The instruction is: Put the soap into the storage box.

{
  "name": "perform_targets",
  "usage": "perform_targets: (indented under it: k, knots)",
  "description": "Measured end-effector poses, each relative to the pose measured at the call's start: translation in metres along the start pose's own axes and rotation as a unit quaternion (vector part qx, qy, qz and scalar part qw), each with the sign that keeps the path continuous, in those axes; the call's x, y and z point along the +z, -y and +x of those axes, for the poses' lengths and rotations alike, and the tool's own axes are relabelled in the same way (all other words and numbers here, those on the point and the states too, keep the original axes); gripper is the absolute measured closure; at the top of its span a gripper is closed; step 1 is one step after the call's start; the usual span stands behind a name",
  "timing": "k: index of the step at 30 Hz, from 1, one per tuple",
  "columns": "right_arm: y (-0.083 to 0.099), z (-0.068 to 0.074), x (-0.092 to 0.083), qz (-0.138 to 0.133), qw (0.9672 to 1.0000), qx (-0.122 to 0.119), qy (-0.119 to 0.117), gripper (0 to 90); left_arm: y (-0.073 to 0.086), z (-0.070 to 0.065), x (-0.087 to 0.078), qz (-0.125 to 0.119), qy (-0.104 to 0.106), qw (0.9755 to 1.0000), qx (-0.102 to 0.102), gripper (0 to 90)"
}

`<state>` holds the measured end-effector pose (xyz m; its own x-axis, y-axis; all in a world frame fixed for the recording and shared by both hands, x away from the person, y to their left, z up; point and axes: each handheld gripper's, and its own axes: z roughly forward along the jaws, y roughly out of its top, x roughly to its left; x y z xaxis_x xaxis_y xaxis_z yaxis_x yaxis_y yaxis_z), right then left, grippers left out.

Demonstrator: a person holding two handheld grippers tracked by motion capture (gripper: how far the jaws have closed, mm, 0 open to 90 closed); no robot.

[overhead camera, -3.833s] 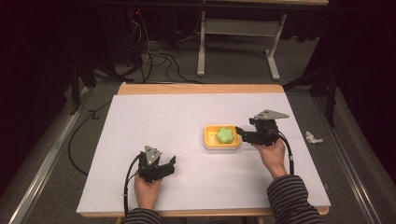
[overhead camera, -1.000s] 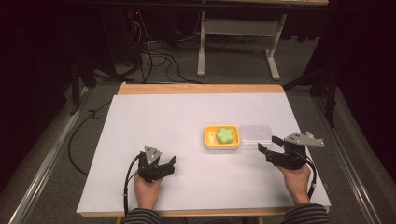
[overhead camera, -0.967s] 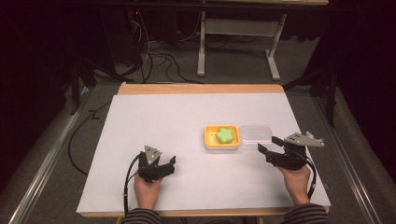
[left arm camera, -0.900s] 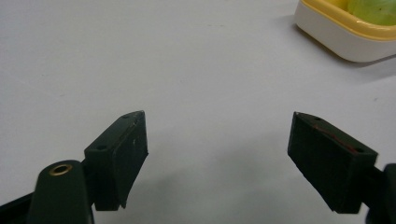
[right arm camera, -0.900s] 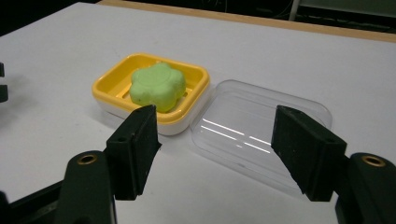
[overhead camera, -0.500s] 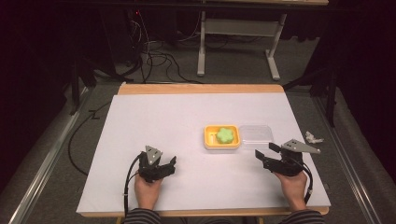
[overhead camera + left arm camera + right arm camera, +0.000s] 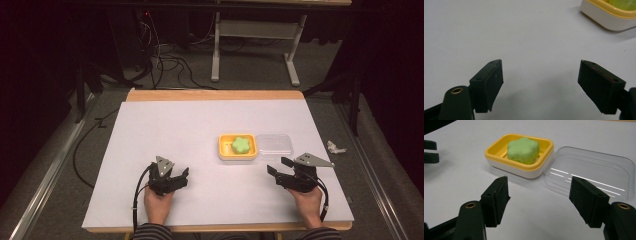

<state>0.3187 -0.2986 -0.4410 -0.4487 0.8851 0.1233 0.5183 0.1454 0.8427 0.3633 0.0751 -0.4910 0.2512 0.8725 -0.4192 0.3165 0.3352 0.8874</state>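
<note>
The yellow soap dish (image 7: pixel 238 147) sat right of centre on the white table cover (image 7: pixel 165 135), with a green flower-shaped soap bar (image 7: pixel 523 150) lying inside it. The clear plastic lid (image 7: pixel 589 172) lay on the cover, its edge touching the dish's right side.

The right gripper (image 7: pixel 280 167) was held near the table's front edge, a short way in front of the lid, its jaws parted with nothing between them. The left gripper (image 7: pixel 179 175) rested well to the left of the dish, jaws likewise spread and empty.

Assessment of the lid: thin, light and glossy, likely to flex under pressure and to slide on the smooth cover if nudged. A hold across one long rim, with one pad inside and one outside, appeared soundest; a squeeze over the broad face would probably bow it.

Assessment of the dish: rigid, light, with a raised rim that offers a firm pinch.

Assessment of the soap: solid but possibly slick, best left seated in the dish.
</note>
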Motion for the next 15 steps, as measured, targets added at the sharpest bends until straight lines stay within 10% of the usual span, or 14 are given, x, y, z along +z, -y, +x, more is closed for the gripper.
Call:
perform_targets:
  k: [15]
  knots:
    - [0.000,0.013,0.014,0.012,0.9998,-0.013,-0.010,32.5,0.000,0.000,0.000,0.001,0.000,1.0000,0.000,21.0]
